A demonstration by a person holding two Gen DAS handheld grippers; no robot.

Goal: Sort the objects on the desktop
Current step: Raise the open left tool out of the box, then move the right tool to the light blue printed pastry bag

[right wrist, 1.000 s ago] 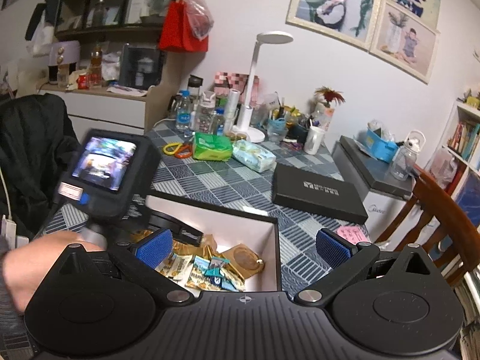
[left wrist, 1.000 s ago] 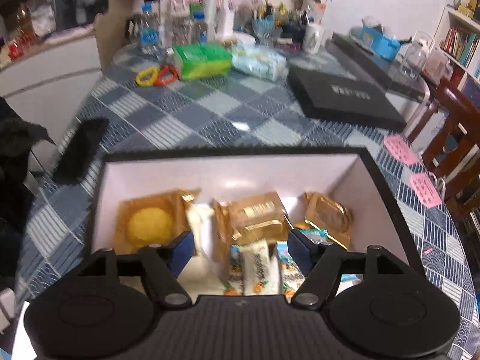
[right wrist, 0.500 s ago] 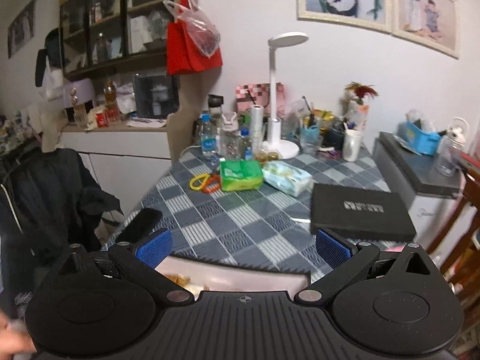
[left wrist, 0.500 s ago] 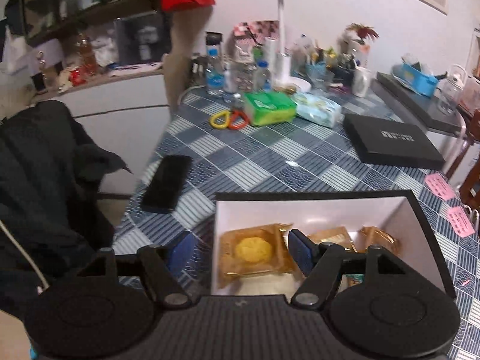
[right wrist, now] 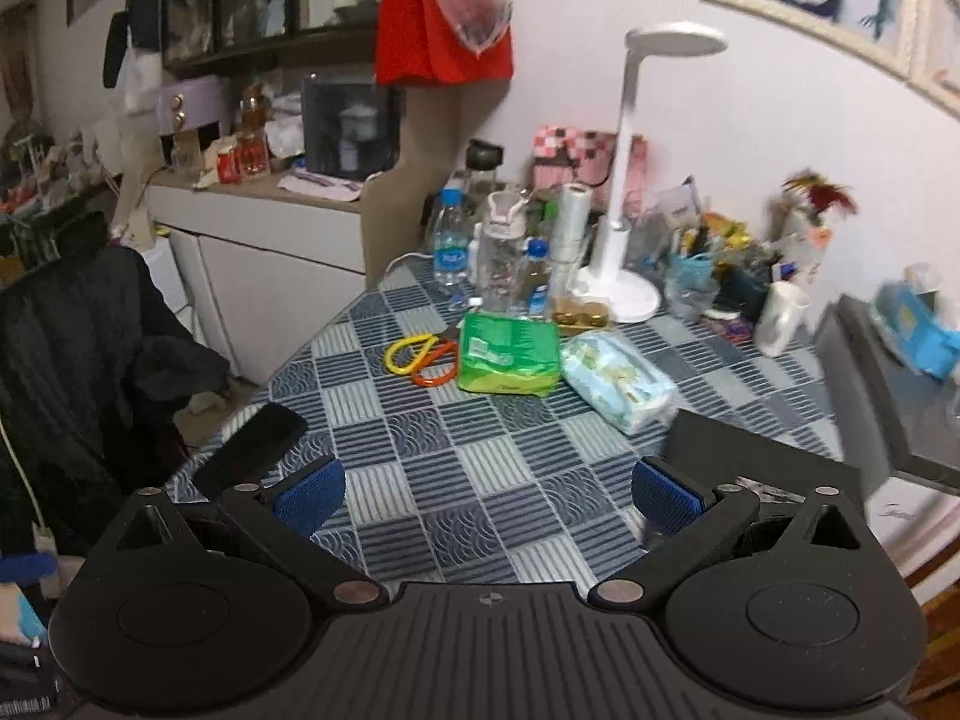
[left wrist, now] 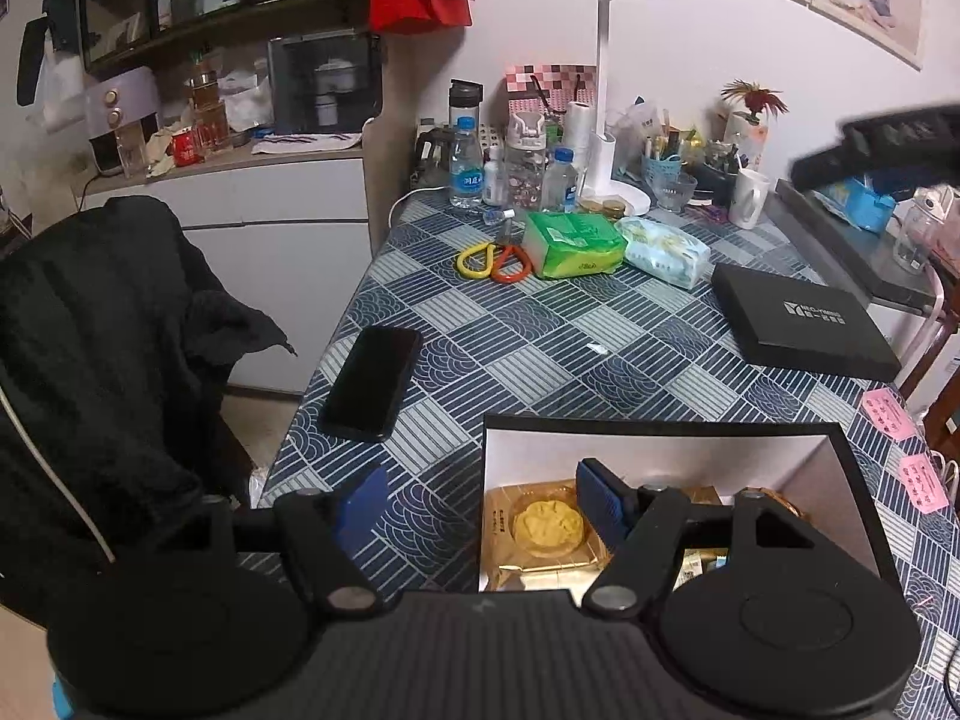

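Left wrist view: the left gripper (left wrist: 477, 495) hung released and empty, jaws wide; its right pad sat over the near-left corner of the open box (left wrist: 660, 427), its left pad over bare tablecloth (left wrist: 540, 354)
Change: a second before, both pads had framed the box's contents squarely; by now the tool had drawn up and off to the left, so the box lay ahead-right and the black phone (left wrist: 372, 381) had come into sight ahead-left; I judged a drop-off finished and a fresh item being sought
Right gripper (right wrist: 487, 495): released, nothing between its pads; it had swung off the box to face open tablecloth
Box contents: gold-wrapped pastries, one showing a round yellow cake (left wrist: 549, 525) just beyond the right pad; further packets behind the finger, hard to identify
Still loose ahead: yellow and orange loops (right wrist: 420, 357), green tissue pack (right wrist: 507, 351), pale wipes pack (right wrist: 618, 384), black flat case (left wrist: 798, 324)
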